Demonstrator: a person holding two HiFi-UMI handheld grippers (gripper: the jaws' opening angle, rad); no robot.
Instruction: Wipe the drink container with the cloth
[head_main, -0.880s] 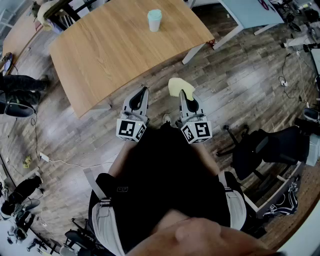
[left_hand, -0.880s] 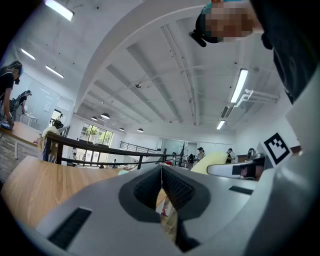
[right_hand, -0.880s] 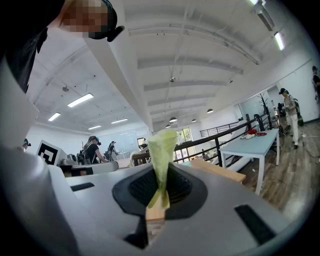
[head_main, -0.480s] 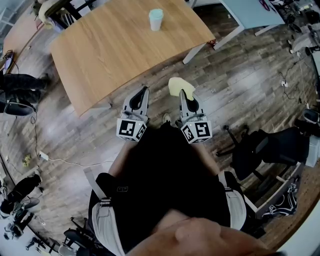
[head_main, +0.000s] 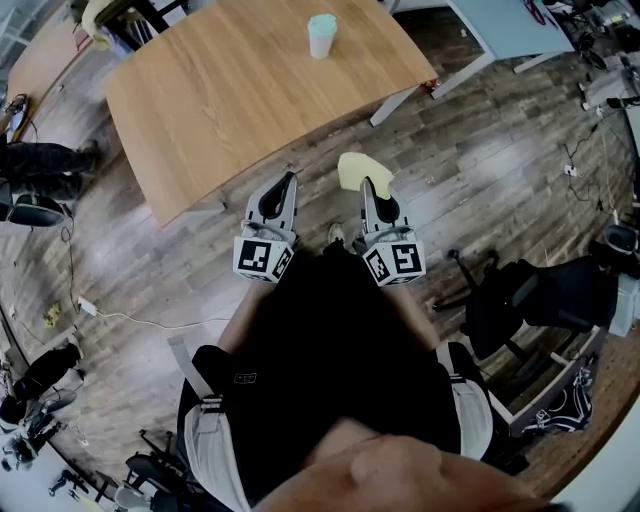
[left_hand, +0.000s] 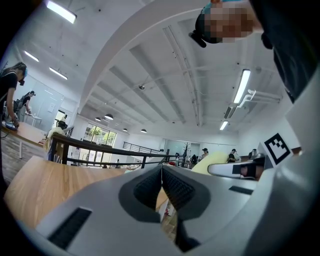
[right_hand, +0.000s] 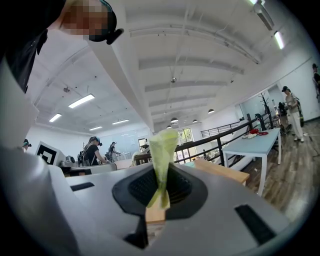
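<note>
**Cloth at the ready, we stand back from the worktop (head_main: 240, 95), the drink container (head_main: 321, 36) not yet wiped.**

Our right tool (head_main: 368, 188) is clamped on a pale yellow-green cloth (head_main: 352, 170) that stands up from its jaws. Our left tool (head_main: 289, 180) is closed with nothing between its jaws. The drink container stands upright and alone near the worktop's far edge, well apart from both tools. We judge the step calls for closing in, steadying it with the left tool and running the cloth round its wall without tipping it. Its pale teal top hides whatever it holds.
</note>
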